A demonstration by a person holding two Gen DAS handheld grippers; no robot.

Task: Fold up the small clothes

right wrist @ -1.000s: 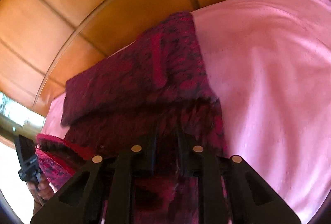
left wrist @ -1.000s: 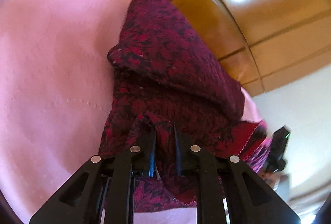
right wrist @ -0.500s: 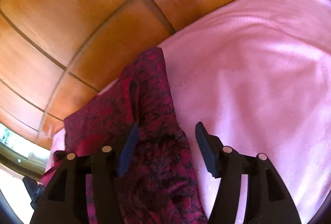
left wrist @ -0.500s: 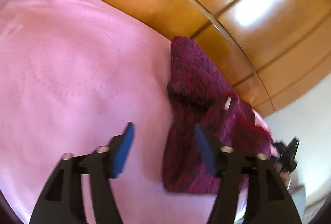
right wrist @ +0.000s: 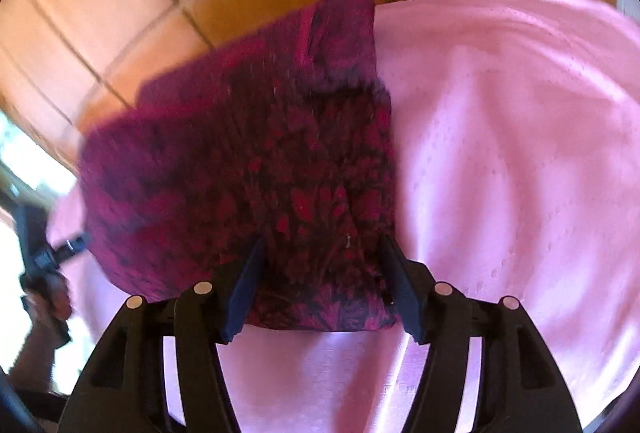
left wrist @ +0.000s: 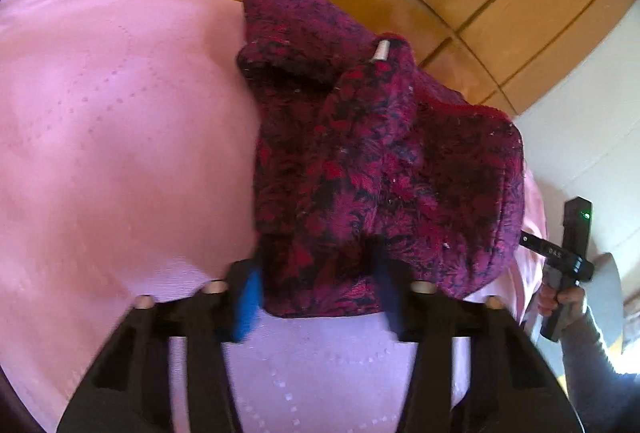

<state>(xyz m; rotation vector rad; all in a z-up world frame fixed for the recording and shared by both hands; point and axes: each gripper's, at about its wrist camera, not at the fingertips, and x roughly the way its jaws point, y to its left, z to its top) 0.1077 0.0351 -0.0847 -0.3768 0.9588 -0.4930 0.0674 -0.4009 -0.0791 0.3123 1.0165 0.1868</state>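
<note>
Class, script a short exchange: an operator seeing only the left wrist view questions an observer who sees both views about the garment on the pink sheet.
Operator: Where are the right gripper's jaws? I see only its body.
Observer: The right gripper straddles the near right corner of the garment; its jaws, fabric between them, have just been closing.
Operator: What lies right of the garment?
Observer: Only pink sheet, lightly creased.

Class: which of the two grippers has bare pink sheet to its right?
The right gripper: the red garment ends by its right finger, pink sheet beyond. The left gripper has sheet on its left. Both have just been closing, garment between their jaws.
</note>
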